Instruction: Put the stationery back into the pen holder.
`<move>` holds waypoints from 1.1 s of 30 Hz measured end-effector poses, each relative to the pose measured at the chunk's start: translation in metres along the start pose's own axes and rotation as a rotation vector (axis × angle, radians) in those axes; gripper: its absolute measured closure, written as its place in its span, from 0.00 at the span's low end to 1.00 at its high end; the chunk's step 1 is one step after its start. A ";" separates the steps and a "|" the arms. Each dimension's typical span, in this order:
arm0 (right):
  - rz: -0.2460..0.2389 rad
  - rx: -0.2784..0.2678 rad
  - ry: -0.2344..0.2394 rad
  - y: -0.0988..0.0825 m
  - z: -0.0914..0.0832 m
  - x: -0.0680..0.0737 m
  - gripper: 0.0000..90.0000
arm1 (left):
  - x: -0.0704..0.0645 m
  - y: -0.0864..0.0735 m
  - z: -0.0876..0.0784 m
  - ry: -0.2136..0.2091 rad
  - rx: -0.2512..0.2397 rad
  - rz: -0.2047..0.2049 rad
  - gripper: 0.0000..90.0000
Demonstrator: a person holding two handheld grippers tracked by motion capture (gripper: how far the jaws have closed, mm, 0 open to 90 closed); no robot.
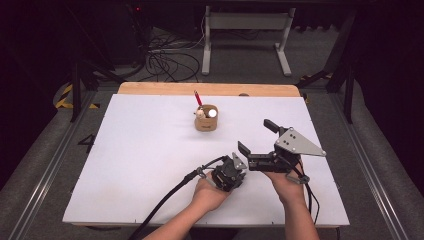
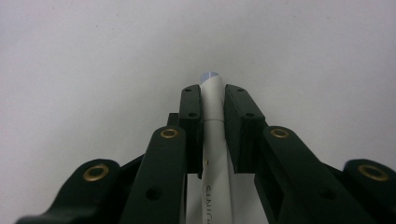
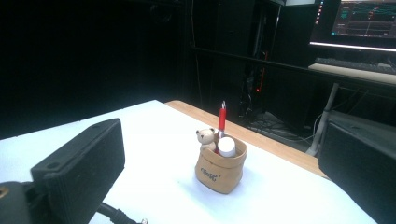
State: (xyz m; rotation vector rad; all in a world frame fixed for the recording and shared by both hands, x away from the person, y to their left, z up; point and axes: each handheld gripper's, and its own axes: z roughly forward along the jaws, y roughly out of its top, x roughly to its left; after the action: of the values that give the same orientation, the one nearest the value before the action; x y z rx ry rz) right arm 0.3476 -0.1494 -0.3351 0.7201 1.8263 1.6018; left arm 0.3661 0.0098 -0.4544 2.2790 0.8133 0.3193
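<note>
My left gripper (image 2: 213,98) points down at the white table (image 1: 145,160), its two black jaws shut on a pale grey pen (image 2: 215,140) whose bluish tip pokes out just past the pads. From above, that gripper (image 1: 230,172) sits near the table's front, held in a hand. Close to its right, my right gripper (image 1: 256,136) stands wide open and holds nothing; it faces a tan pen holder (image 3: 220,170). The holder (image 1: 206,120) stands at the back middle with a red pen (image 3: 222,120), a white-capped item and a small bear figure in it.
A thick black cable (image 1: 165,200) trails from the left gripper off the front edge. A wooden strip (image 1: 210,89) borders the table's far edge. Beyond it are floor cables and a white desk frame (image 1: 247,40).
</note>
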 end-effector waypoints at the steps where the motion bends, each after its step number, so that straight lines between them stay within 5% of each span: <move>1: -0.001 0.000 0.001 0.000 0.000 0.000 0.01 | 0.001 0.000 0.000 -0.008 0.001 -0.006 0.87; 4: -0.002 0.002 0.002 0.000 0.000 0.000 0.02 | 0.005 0.000 -0.002 -0.031 -0.007 -0.006 0.87; 21: -0.005 0.007 0.015 -0.003 0.002 -0.001 0.05 | 0.039 0.009 -0.054 -0.062 -0.245 -0.078 0.87; 33: -0.010 0.040 0.041 -0.007 0.008 0.002 0.09 | 0.060 0.012 -0.091 -0.043 -0.408 -0.129 0.87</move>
State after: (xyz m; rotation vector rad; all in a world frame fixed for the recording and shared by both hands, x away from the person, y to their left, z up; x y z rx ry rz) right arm 0.3517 -0.1434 -0.3428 0.6995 1.8932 1.5893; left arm 0.3790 0.0890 -0.3799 1.8396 0.7881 0.3412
